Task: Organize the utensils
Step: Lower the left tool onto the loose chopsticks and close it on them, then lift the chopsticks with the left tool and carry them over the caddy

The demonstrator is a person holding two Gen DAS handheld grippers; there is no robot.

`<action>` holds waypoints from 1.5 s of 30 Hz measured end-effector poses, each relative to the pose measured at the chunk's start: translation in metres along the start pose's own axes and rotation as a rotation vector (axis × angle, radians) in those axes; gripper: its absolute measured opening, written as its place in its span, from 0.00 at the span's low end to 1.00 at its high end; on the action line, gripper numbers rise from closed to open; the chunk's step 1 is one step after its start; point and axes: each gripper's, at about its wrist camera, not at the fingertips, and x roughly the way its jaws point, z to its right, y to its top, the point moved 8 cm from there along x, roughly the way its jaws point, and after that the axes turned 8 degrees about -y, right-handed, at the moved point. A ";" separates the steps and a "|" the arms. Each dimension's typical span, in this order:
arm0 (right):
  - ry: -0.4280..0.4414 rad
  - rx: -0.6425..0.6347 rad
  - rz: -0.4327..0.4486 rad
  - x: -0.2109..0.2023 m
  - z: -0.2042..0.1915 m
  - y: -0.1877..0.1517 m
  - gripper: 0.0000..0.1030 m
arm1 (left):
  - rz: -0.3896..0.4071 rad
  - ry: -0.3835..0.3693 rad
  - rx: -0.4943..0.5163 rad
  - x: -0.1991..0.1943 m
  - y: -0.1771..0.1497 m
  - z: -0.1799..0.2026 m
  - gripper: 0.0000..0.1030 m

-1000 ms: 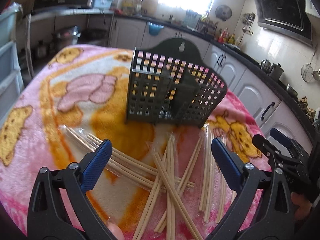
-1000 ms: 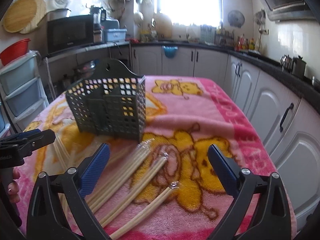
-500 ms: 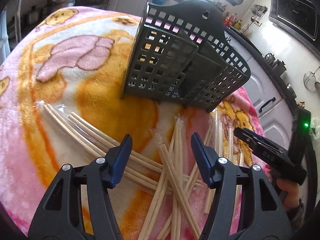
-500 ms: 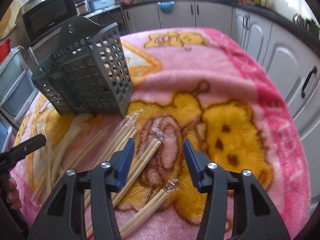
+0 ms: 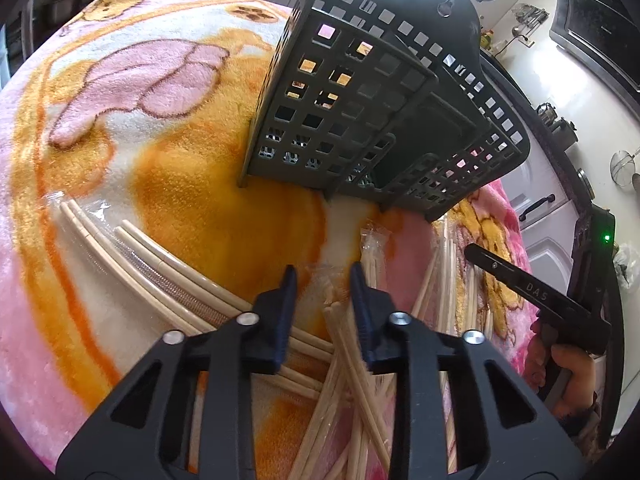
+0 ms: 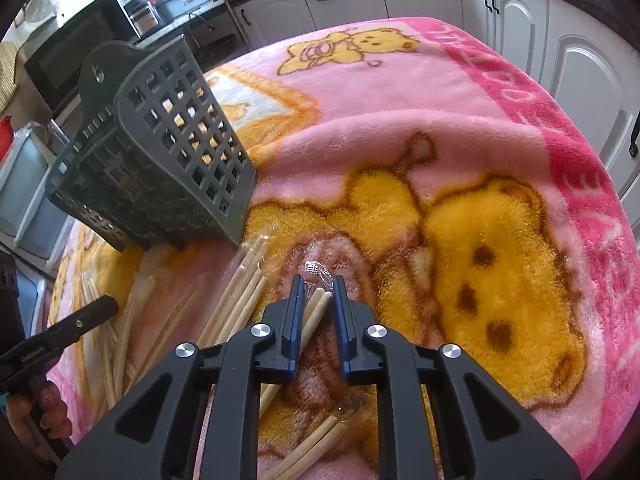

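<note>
right gripper (image 6: 316,292) straddles chopsticks (image 6: 316,312) (pointing away, lengthwise).

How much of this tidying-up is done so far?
Nothing looks done yet: no chopsticks show in the dark basket. In hand: the right gripper has a wrapped pair between its narrowed fingers, and the left gripper straddles another pair in the scattered pile. All the pairs remain on the blanket.

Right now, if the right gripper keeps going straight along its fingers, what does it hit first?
Probably the wrapped chopstick pair already between the right gripper fingers, then its clear wrapper end and the blanket; depth is uncertain.
</note>
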 end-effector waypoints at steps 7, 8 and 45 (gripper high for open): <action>0.025 0.014 0.071 -0.020 0.004 0.011 0.09 | 0.015 -0.019 0.031 -0.007 0.006 0.009 0.05; 0.029 0.012 0.086 -0.026 0.003 0.014 0.09 | 0.019 -0.023 0.035 -0.010 0.007 0.011 0.04; 0.188 -0.280 0.600 -0.227 -0.102 0.062 0.06 | 0.472 -0.175 0.314 -0.178 0.104 0.147 0.03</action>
